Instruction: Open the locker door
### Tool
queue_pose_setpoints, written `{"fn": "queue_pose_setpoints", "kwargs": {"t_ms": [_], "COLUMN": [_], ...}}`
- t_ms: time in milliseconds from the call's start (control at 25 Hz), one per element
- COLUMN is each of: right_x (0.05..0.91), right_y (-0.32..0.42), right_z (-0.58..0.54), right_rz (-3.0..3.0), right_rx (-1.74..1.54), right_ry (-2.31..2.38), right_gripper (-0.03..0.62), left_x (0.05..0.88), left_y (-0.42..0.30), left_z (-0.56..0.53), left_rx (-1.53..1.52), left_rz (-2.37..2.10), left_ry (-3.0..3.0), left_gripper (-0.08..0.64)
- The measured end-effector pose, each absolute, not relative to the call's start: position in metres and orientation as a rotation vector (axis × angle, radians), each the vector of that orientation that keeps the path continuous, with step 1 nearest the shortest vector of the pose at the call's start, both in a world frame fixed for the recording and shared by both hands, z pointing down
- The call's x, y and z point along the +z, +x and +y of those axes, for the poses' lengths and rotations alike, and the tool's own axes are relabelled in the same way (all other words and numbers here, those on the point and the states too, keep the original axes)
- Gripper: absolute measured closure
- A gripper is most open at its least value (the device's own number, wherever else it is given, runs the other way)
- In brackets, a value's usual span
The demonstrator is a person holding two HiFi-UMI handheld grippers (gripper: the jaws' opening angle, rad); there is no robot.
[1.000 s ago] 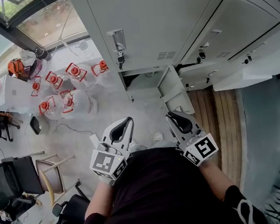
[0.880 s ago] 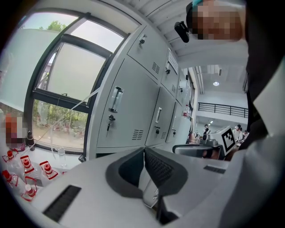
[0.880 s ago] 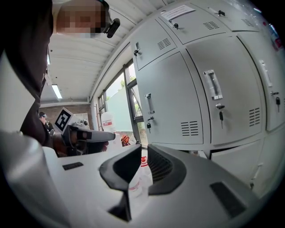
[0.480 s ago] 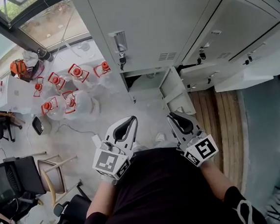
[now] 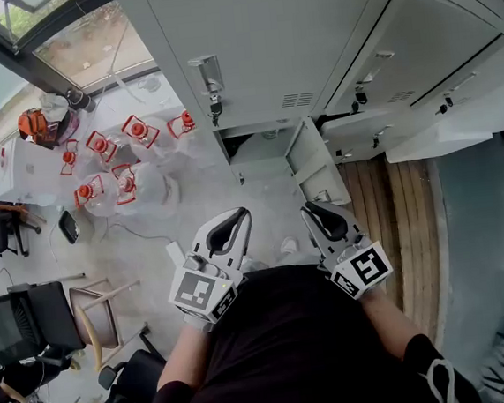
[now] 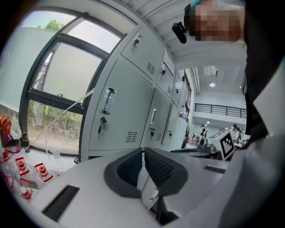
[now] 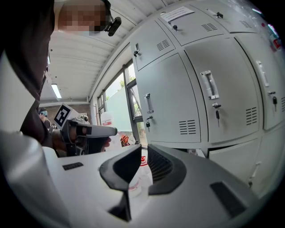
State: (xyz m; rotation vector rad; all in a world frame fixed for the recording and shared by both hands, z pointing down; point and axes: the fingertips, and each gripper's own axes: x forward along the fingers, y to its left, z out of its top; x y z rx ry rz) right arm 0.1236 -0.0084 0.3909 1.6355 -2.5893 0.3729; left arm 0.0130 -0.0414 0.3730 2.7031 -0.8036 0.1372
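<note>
Grey lockers fill the top of the head view. A low locker door [image 5: 312,159] stands swung open beside its dark compartment [image 5: 260,142]. The tall door above it carries a handle [image 5: 208,72] and a key [image 5: 215,109]. That handle [image 6: 108,100] shows in the left gripper view, and a handle [image 7: 208,84] in the right gripper view. My left gripper [image 5: 238,217] and right gripper [image 5: 311,210] hover near my chest, well short of the lockers. Both are shut with nothing between the jaws.
Several large water bottles with red caps [image 5: 111,161] stand on the floor left of the lockers, below a window. Chairs [image 5: 33,319] sit at the lower left. A wooden floor strip [image 5: 395,218] runs on the right, under more lockers [image 5: 438,107].
Almost nothing differs. The view has drifted slightly and the left gripper has edged a little to the right. Both grippers stay shut.
</note>
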Motion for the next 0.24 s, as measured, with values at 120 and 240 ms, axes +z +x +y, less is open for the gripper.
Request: {"fn": "queue_pose_setpoints", "kwargs": {"t_ms": [120,240], "right_x": [0.3911,0.3915], "right_y": [0.1238,0.124], "right_z": [-0.0088,-0.0082], "right_rz": [-2.589,-2.586], "right_rx": [0.37,0.373], "right_ry": [1.632,1.634], "right_gripper": [0.535,0.535], "left_x": [0.3707,0.3709], "left_y": [0.0136,0.0125], "left_z": [-0.0416,-0.0406], "left_rx": [0.135,0.144], "left_rz": [-0.798,-0.801], "left_ry": [2.702,2.699], "left_gripper": [0.537,0.537]}}
